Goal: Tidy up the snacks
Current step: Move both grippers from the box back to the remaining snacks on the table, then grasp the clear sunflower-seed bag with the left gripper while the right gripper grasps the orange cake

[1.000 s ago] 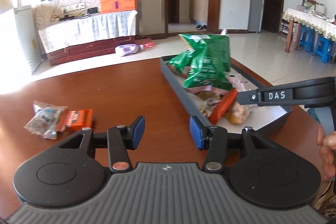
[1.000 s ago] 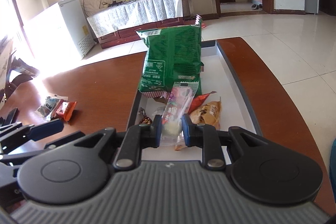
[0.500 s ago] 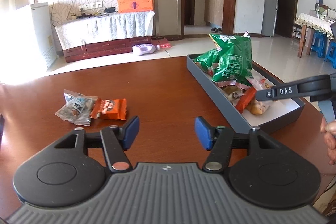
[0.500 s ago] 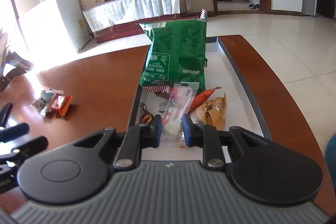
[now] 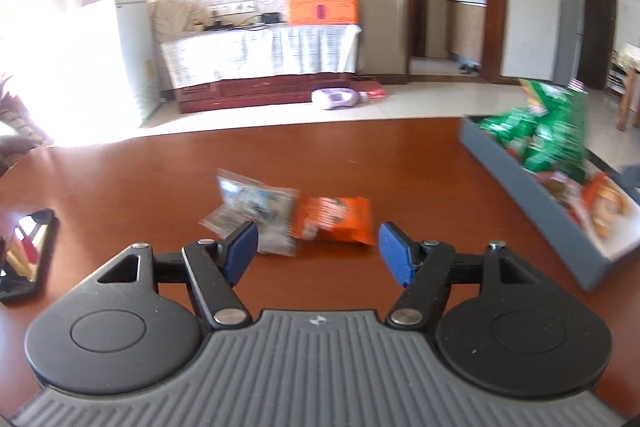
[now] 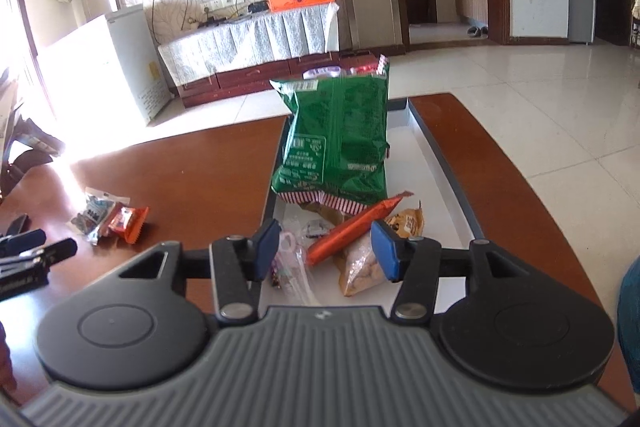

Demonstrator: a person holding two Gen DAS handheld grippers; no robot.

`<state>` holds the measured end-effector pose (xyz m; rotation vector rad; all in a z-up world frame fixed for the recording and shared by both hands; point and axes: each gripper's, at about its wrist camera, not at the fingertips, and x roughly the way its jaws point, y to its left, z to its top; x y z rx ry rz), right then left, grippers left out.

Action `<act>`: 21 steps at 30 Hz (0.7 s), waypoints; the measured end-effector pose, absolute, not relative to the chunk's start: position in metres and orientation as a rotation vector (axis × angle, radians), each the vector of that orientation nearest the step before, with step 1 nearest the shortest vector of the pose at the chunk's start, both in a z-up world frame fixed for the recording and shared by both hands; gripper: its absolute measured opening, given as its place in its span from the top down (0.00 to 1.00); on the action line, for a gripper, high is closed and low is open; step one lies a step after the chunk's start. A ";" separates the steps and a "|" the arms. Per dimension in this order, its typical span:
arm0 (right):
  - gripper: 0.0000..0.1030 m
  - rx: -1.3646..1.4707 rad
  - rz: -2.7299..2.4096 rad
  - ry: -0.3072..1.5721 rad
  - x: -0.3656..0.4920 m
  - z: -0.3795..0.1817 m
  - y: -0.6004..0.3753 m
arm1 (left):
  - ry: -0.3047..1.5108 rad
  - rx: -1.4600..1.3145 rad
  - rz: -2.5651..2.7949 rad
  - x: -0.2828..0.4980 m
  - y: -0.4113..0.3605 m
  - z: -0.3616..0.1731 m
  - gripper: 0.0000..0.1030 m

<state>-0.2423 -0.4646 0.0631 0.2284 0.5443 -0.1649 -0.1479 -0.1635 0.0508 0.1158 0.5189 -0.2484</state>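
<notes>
On the counter [image 5: 360,155], a clear packet [image 5: 252,211] and an orange packet [image 5: 334,219] lie touching, just beyond the left tongs [image 5: 316,247], whose jaws have just been opening, empty. The tray [image 6: 448,163] holds a green bag [image 6: 336,143], a red stick [image 6: 356,227] and small packets; the right tongs [image 6: 326,247] have just been opening, gripping nothing.

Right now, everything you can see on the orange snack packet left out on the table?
The orange snack packet is a small flat glossy foil-like wrapper with crimped zigzag ends and blurred white and brown print. It lies flat on the brown table, outside the grey tray, its end against or overlapping a clear snack bag. No gripper touches it.
</notes>
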 end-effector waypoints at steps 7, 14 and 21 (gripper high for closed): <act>0.48 0.218 -0.162 0.488 -0.244 0.073 -0.459 | 0.566 0.061 -0.168 -0.083 -0.139 0.046 0.30; 0.48 0.128 -0.105 0.468 -0.241 0.078 -0.436 | 0.628 0.058 -0.141 -0.049 -0.140 0.021 0.37; 0.48 0.072 -0.015 0.509 -0.220 0.071 -0.395 | 0.596 0.026 -0.174 -0.048 -0.132 0.016 0.38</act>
